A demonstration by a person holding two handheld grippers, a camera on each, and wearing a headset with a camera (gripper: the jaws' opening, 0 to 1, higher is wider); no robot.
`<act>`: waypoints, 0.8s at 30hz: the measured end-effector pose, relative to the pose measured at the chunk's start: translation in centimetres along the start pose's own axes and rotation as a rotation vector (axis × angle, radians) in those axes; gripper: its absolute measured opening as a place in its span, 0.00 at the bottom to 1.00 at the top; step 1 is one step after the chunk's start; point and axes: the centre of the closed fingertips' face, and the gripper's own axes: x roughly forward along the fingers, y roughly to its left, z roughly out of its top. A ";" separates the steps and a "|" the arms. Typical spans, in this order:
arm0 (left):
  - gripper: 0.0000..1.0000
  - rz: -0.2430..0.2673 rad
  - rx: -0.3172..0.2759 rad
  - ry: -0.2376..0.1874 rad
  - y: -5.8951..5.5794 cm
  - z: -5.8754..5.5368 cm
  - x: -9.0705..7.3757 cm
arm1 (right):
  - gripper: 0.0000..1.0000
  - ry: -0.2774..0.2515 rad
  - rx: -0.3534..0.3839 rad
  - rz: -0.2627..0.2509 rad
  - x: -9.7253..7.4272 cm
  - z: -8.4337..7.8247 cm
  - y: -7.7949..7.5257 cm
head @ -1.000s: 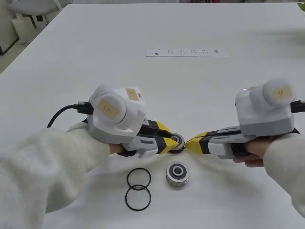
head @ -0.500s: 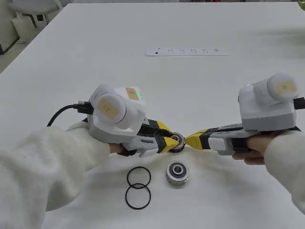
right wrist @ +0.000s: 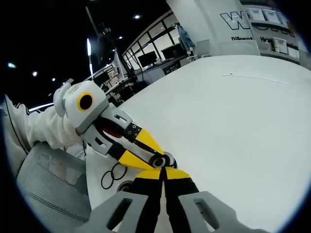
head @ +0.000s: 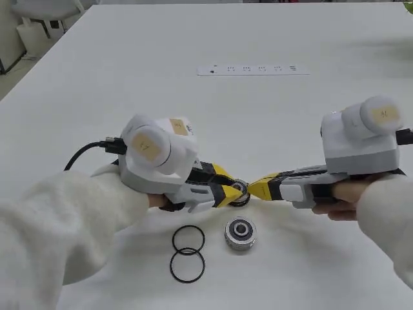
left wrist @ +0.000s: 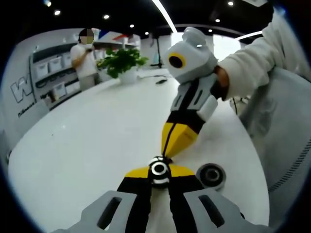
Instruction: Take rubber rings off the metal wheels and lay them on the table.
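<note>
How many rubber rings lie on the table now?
2. One rubber ring lies left of the loose metal wheel; the second ring touches the first, nearer the person. More may sit unseen on wheels.

Items: left gripper (head: 233, 191), right gripper (head: 253, 188), each with a white and grey body and black jaws with yellow wedge tips. Black cable (head: 82, 156) at the left one. White fleecy sleeves (head: 58, 226), both arms.

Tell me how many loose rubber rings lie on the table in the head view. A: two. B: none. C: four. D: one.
A: an upper rubber ring and a lower rubber ring lie overlapping on the table, beside the loose metal wheel.
</note>
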 end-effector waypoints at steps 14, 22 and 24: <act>0.13 -0.001 -0.002 -0.003 -0.1 0.0 0.0 | 0.00 -0.010 -0.016 0.026 0.0 0.4 0.6; 0.13 -0.001 0.002 -0.002 -0.2 0.1 0.0 | 0.00 -0.016 -0.030 0.036 0.0 0.6 0.9; 0.13 -0.001 0.005 -0.002 -0.1 0.0 0.0 | 0.00 -0.022 -0.035 0.041 0.0 0.6 1.0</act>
